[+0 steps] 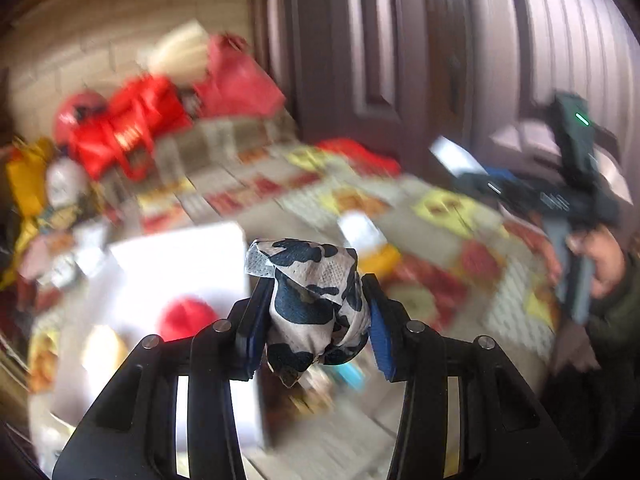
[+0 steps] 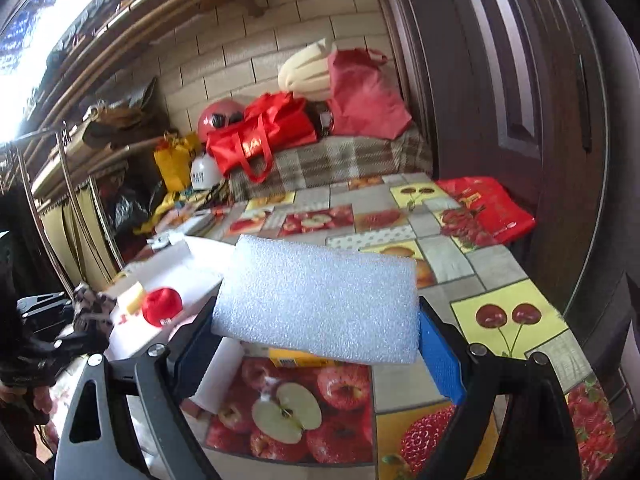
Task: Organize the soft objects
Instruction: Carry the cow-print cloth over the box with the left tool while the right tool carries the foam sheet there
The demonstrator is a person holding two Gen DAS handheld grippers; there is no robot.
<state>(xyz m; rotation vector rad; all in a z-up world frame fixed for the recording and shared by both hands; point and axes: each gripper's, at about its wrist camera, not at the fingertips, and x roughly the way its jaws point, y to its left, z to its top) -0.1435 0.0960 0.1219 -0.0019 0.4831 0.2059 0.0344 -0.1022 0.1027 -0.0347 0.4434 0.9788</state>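
Note:
My left gripper [image 1: 316, 284] is shut on a bunched cloth with a black-and-white cow pattern [image 1: 314, 304], held up off the table. My right gripper [image 2: 318, 308] is shut on a white foam block [image 2: 320, 292], its blue pads pressing on both ends. The block is held above the fruit-print tablecloth [image 2: 500, 320]. To the left stands a white box [image 2: 192, 264] with a red yarn ball [image 2: 162, 306] and a yellow sponge [image 2: 134, 298] in it. The left gripper with its cloth [image 2: 90, 302] shows at the left edge of the right wrist view.
A white roll [image 2: 218, 376] and a yellow packet [image 2: 296, 360] lie under the foam block. A red bag [image 2: 488, 208] lies at the table's far right by the dark door [image 2: 500, 100]. Red bags [image 2: 264, 132], helmets and a cushion are piled on the bench behind.

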